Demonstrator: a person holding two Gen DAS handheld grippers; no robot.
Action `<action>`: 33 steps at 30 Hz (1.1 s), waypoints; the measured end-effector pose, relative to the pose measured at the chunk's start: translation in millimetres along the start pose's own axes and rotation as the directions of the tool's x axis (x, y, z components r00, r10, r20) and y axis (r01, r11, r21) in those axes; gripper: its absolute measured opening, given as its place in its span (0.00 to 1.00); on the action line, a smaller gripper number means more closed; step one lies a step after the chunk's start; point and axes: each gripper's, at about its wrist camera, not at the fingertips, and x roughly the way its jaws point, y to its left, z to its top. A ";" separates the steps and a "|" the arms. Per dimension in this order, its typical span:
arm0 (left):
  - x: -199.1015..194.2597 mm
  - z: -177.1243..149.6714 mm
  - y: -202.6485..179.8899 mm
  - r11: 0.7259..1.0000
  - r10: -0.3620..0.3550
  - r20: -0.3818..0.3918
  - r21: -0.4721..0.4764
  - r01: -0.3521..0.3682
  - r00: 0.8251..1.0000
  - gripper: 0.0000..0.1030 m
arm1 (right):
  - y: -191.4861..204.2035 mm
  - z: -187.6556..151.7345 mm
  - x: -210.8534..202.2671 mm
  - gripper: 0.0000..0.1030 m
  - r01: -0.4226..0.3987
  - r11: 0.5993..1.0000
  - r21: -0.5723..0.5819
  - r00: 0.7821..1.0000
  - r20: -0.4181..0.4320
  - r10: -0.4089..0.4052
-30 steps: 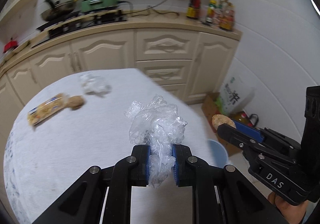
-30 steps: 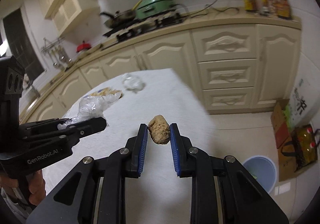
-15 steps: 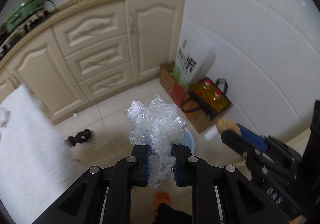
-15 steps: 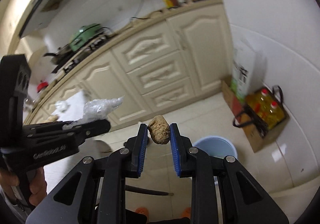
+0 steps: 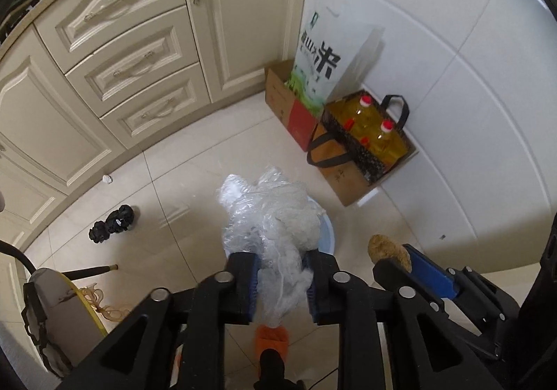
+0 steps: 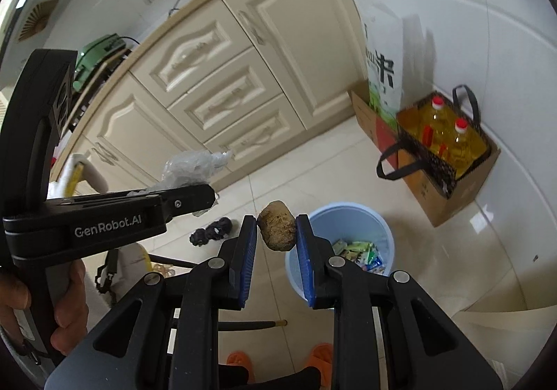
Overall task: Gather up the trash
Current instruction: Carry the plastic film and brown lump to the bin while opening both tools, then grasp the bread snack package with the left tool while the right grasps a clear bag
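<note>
Trash for collection is in both tools, above a tiled kitchen floor. Crumpled clear plastic film [image 5: 268,216] sits between the blue pads of the left gripper [image 5: 282,282]; its jaws have just been opening and now stand narrow and apart, with the film between them. I cannot tell whether the pads still press on it. Behind the film, at 12 o'clock from the fingertips, the rim of a pale blue bin [image 5: 329,233] shows, mostly hidden by the plastic.

Seen from the right wrist, the right gripper [image 6: 276,233] is clamped on a brown, rough lump of food scrap [image 6: 277,230], held at the tips with the jaws narrow. The bin [image 6: 348,212] stands on the floor at about 2 o'clock from that lump, just beyond the right-hand pad, with coloured wrappers [image 6: 358,250] lying inside it. In this view the left gripper [image 6: 195,196] reaches in from 9 o'clock, held by a hand [image 6: 66,306], with plastic film [image 6: 195,163] bunched on its upper side.

At 2 o'clock from the bin, against the white tiled wall, stands a cardboard box [image 6: 449,191] holding a dark carrier bag with two oil bottles [image 6: 449,139]. A white printed sack [image 6: 383,62] stands beside it. Cream cabinets [image 6: 222,76] fill the background from 10 to 12 o'clock. Orange slippers [image 6: 320,355] show at 6 o'clock.
</note>
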 end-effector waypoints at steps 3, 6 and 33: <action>22.0 9.2 1.3 1.000 0.016 -0.020 -0.004 -0.016 1.000 0.65 | -7.9 -0.2 12.2 0.22 0.007 1.000 0.018 1.000 -0.013 -0.007; 29.1 8.6 0.6 0.999 0.038 -0.009 0.007 -0.038 0.999 0.66 | -12.6 -0.2 22.3 0.22 0.008 1.000 0.029 1.000 -0.022 -0.008; -124.0 -74.1 17.7 0.997 0.054 0.188 -0.058 -0.044 0.981 0.68 | 51.2 10.7 -29.7 0.62 0.016 0.999 -0.031 0.996 0.089 -0.014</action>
